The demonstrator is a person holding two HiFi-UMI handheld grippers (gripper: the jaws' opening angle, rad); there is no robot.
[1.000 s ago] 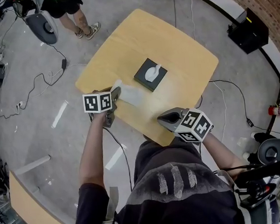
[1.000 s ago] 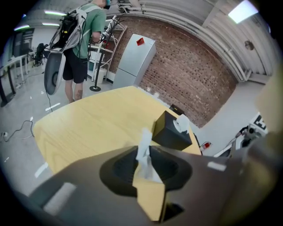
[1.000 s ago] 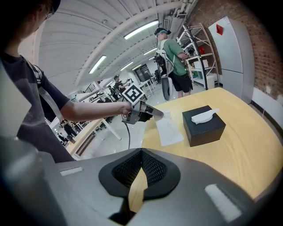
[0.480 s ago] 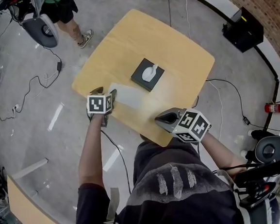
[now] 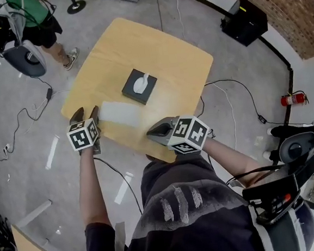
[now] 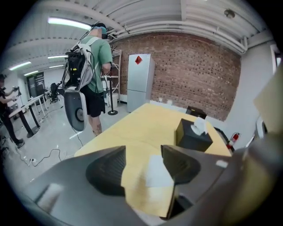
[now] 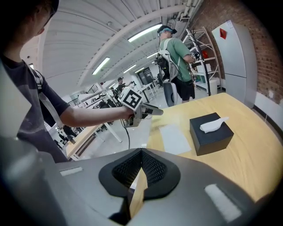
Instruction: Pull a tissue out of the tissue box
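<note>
Two grippers hang at the near edge of the table point(image 5: 163, 45). The left gripper point(image 5: 86, 111) has its jaws spread wide, and they have just been opening; nothing is pinched between them. In its own view the gap between the pads shows only tabletop, with the tissue point(image 6: 157, 170) lying on the wood a little beyond the tips (seen through the gap, not touched). In the head view this gripper is at the table's near left corner, just off the edge. The tissue point(image 5: 120, 113) is spread flat between that gripper's tips and the box point(image 5: 139, 86).

The right gripper point(image 5: 149, 132) has its jaws pressed together on nothing. Its tips are over the near edge of the table, near the tissue but apart from it.

The box is dark and square. It stands upright near the middle of the table, close to the loose tissue, though whether they touch cannot be told. A second tissue point(image 5: 141, 84) pokes up white from its top slot.

Round the table lies grey floor with cables point(image 5: 228, 97) trailing across it. A person in a green shirt point(image 5: 32, 10) stands at the far left. A black case point(image 5: 244, 15) sits by the brick wall, and a red extinguisher point(image 5: 292, 100) is at the right.
</note>
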